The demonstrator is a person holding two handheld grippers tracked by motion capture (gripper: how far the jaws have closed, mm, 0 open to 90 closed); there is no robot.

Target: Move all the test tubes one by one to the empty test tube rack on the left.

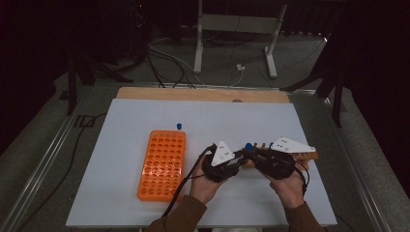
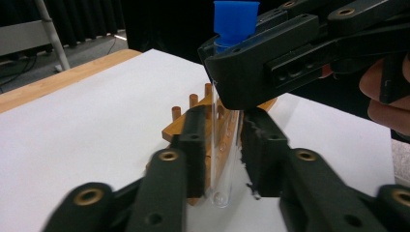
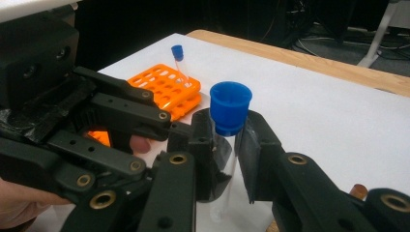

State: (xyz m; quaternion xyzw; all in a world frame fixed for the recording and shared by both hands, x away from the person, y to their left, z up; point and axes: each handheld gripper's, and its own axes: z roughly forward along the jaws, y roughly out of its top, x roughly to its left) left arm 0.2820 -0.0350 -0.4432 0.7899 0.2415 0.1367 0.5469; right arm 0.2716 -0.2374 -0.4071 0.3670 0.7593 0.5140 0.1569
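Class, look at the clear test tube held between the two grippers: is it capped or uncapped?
Capped. A blue cap sits on top of the clear test tube, above where the right gripper clamps it.

We count two tubes (image 3: 227, 140) (image 3: 180, 62) with blue caps, one orange rack (image 1: 162, 164), one wooden rack (image 1: 290, 155) right of centre with perhaps four pegs showing, and two grippers (image 1: 240, 157) (image 1: 251, 153).

Orange rack (image 1: 162, 164) (one capped tube (image 1: 179, 126)) — white table (image 1: 125, 125).
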